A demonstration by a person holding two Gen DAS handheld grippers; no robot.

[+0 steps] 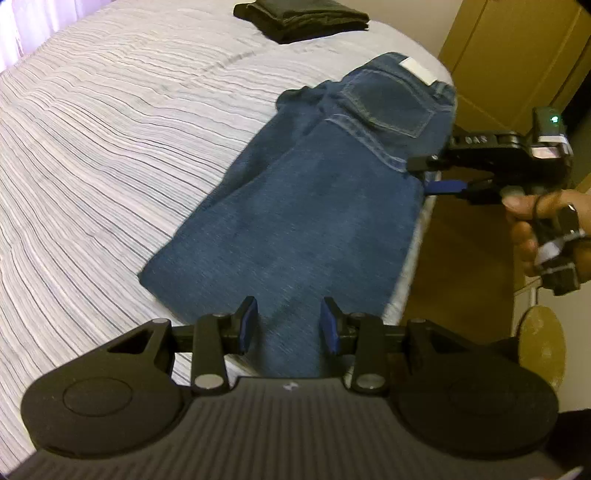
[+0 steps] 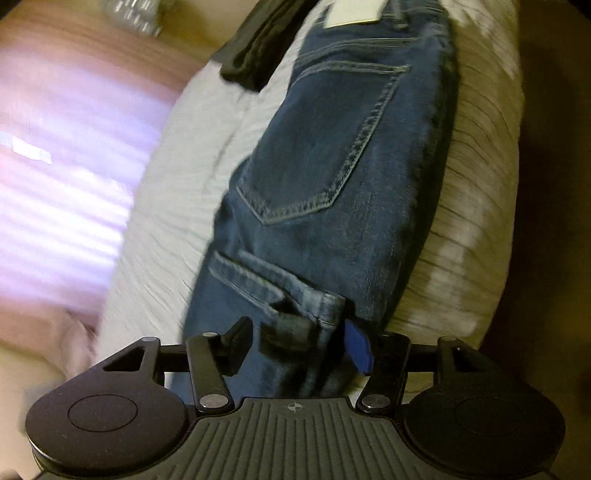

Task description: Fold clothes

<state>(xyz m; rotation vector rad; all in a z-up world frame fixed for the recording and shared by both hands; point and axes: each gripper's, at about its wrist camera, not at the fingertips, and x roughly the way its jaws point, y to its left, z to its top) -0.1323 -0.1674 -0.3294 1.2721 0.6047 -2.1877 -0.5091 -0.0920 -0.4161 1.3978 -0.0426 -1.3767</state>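
Blue jeans [image 1: 314,192] lie folded lengthwise on the striped bed [image 1: 110,147], back pocket up and a white waistband label [image 1: 417,72] at the far end. My left gripper [image 1: 289,325] hovers open over the near leg end, its blue pads apart with flat denim showing below them. My right gripper [image 1: 430,176] reaches in from the right at the jeans' side edge, held by a hand [image 1: 528,221]. In the right wrist view the jeans [image 2: 332,166] run away from my right gripper [image 2: 299,347], which is open with a denim hem lying between its fingers, unpressed.
A folded black garment [image 1: 301,18] lies at the bed's far end, beyond the jeans, and shows again as the black garment [image 2: 258,40]. Brown cupboard doors [image 1: 517,44] stand right of the bed. The bed's edge runs along the jeans' right side, with floor below.
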